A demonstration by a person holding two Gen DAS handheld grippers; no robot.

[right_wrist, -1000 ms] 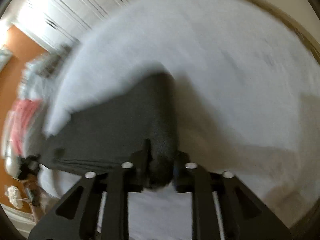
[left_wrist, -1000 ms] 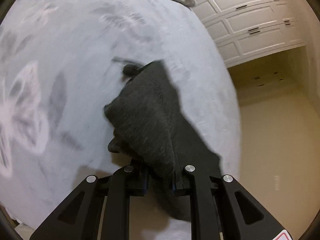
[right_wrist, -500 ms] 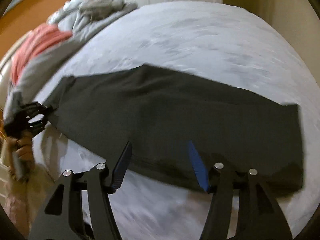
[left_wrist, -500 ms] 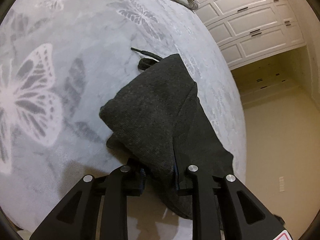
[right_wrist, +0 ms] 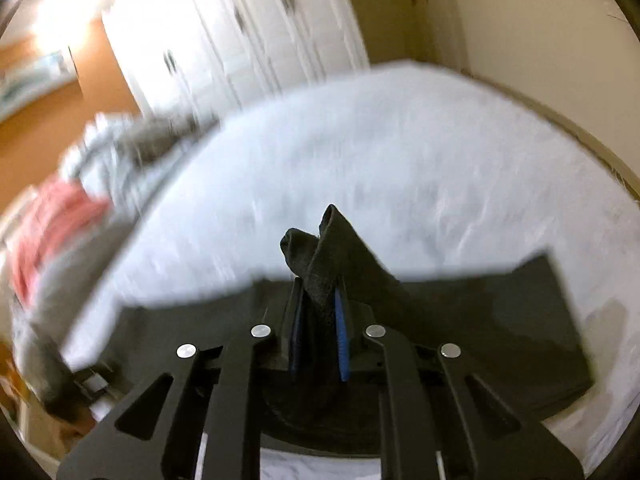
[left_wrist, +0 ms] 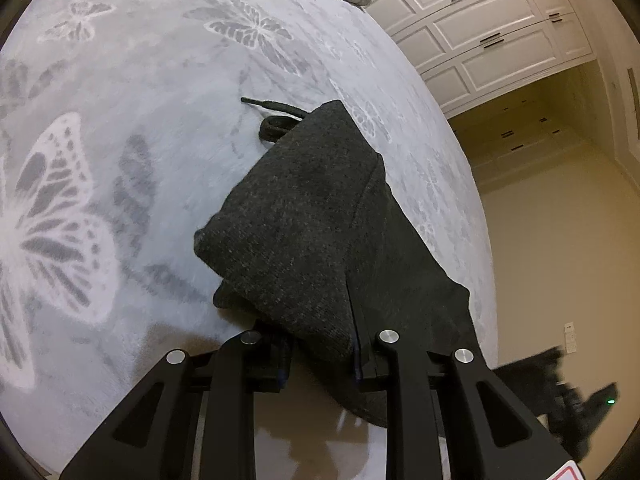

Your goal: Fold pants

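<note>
The dark grey pants [left_wrist: 316,220] lie on the pale butterfly-print bedspread [left_wrist: 120,128] of the bed, near its edge, one end bunched up into the left gripper [left_wrist: 320,356], whose jaws are clamped on a thick fold of cloth. At the other end the right gripper [right_wrist: 318,328] has a peak of the same pants [right_wrist: 500,320] pulled up between its blue pads, and its jaws are closing on that pinch. A black drawstring [left_wrist: 276,114] trails loose on the bedspread just past the waistband. The main risk, as I judge it, is that the right pinch takes only one layer or a thin ridge, so the cloth slips out or the layers shear apart when lifted and the fold comes out crooked. The drawstring could also get trapped inside the fold. In the left view the pants run close to the bed's edge, with the floor [left_wrist: 560,240] beyond, so a pull that way could drag cloth over the side. Toward the butterflies the bedspread is bare; a heap of other laundry [right_wrist: 64,216] lies well apart.
</note>
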